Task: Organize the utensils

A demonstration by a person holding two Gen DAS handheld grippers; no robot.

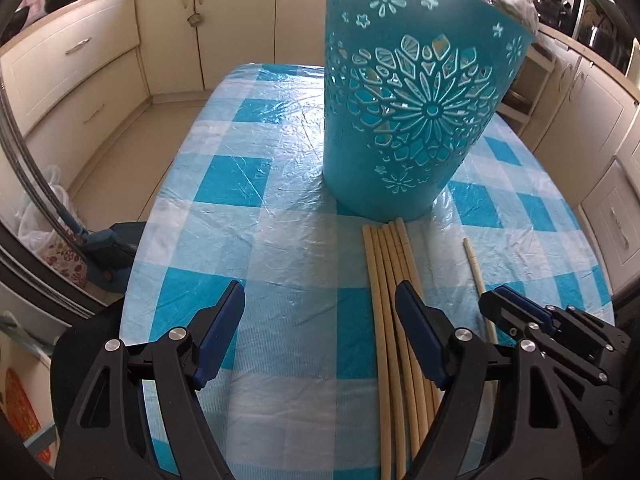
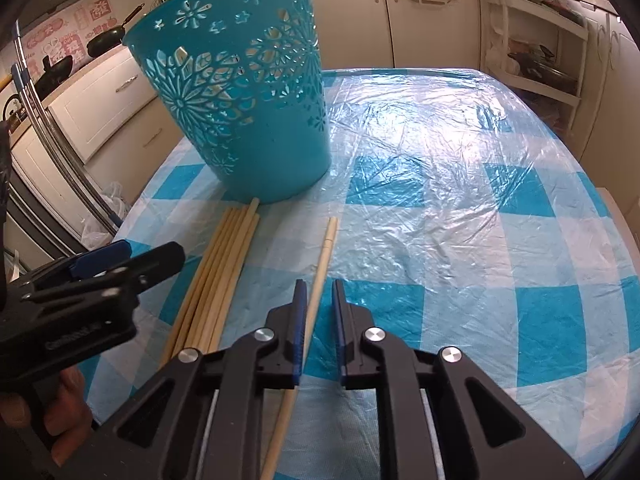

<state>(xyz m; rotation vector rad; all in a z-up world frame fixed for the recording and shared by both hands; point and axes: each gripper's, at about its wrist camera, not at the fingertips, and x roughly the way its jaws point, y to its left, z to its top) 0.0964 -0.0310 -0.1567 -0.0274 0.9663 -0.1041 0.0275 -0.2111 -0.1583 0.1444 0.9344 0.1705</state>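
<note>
Your right hand-held gripper (image 2: pixel 320 300) is nearly closed around the single chopstick (image 2: pixel 320 276), which lies on the tabletop (image 2: pixel 460 200) just right of the bundle of chopsticks (image 2: pixel 224 268). The stick touches the left pad, while a sliver of daylight shows at the right one. From this angle you cannot be sure the grip is firm, so treat it as loose. If you lift now, the long stick can pivot in the pads or slide out and roll off the slick plastic cover.

Your left hand-held gripper (image 1: pixel 320 332) is released, jaws wide, with its right finger over the bundle. It sits close beside the right one — bring either across and the two can knock together, scattering the bundle toward the near edge.

The blue basket (image 2: pixel 248 92) stands upright just beyond the far tips of the chopsticks, one tip almost at its base. It looks light, so a stick catching the rim on the way in could tip or shove it — come in from above, tip down.
</note>
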